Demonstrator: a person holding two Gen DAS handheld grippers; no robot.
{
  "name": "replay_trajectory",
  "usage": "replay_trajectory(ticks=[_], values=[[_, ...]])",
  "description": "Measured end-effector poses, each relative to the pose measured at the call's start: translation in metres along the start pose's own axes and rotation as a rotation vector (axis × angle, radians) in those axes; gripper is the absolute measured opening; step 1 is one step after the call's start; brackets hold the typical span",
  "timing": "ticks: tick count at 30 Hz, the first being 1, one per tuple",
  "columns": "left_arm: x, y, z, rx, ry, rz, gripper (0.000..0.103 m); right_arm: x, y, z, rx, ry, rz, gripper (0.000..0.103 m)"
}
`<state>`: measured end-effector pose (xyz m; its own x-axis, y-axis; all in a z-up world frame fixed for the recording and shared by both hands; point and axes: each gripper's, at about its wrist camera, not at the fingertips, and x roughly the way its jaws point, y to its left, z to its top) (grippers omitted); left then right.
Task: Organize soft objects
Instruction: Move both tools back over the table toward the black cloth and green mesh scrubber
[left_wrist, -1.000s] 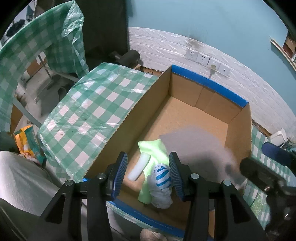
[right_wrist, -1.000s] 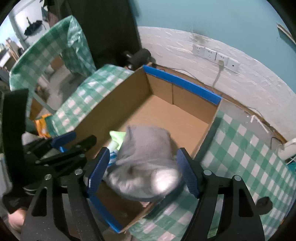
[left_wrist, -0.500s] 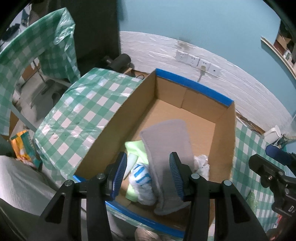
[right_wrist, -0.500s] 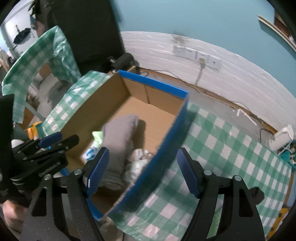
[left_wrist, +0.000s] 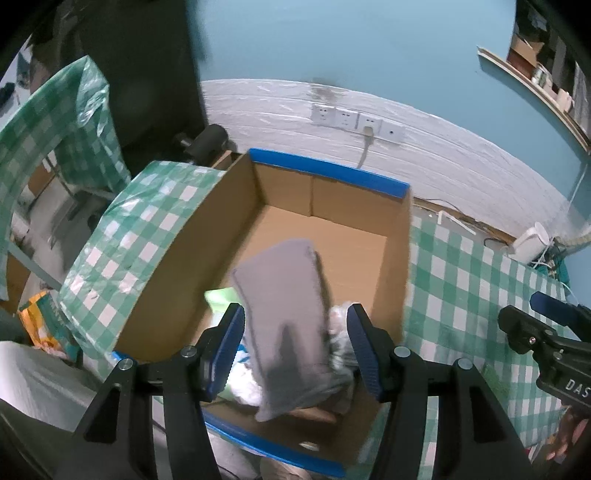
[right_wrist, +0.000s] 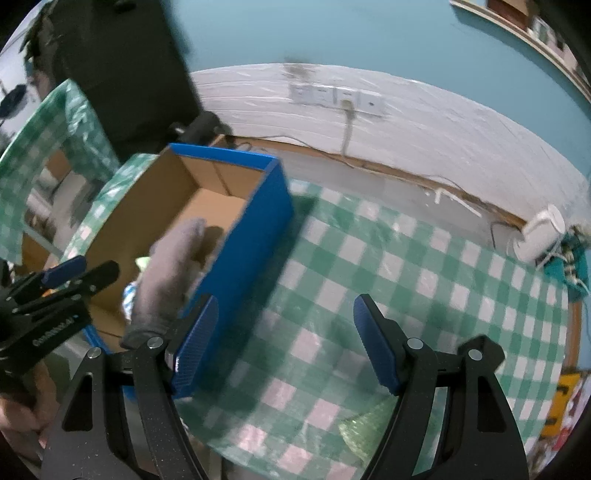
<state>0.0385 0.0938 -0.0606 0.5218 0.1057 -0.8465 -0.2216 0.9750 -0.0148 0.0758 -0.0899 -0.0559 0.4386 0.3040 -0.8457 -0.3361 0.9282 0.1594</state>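
Observation:
A cardboard box (left_wrist: 354, 184) with blue tape on its rim stands on the checked table; it also shows at the left of the right wrist view (right_wrist: 258, 218). A grey folded cloth (left_wrist: 288, 314) lies inside it over a light green cloth (left_wrist: 221, 299), a blue-striped white item (left_wrist: 240, 365) and a crumpled white item (left_wrist: 340, 332). The grey cloth also shows in the right wrist view (right_wrist: 166, 269). My left gripper (left_wrist: 295, 347) is open and empty above the box's near end. My right gripper (right_wrist: 284, 343) is open and empty over the table, right of the box.
The green-and-white checked tablecloth (right_wrist: 406, 273) covers the table right of the box. A crumpled green plastic piece (right_wrist: 365, 424) lies near my right fingers. A white device (right_wrist: 539, 236) and cables sit at the far right. Wall sockets (left_wrist: 354, 120) are behind the box.
The grey cloth left my right gripper and dropped into the box. My right gripper swung right, away from the box and over the table. My left gripper drew back and up a little.

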Motion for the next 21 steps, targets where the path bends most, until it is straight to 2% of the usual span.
replay_trajectory(ticks=[14, 21], values=[[-0.001, -0.064, -0.007, 0.119, 0.004, -0.022, 0.072, -0.014, -0.074, -0.026, 0.132, -0.005, -0.078, 0.076], [0.008, -0.103, -0.013, 0.203, 0.021, -0.016, 0.073, -0.017, -0.109, -0.041, 0.18, 0.002, -0.133, 0.076]])
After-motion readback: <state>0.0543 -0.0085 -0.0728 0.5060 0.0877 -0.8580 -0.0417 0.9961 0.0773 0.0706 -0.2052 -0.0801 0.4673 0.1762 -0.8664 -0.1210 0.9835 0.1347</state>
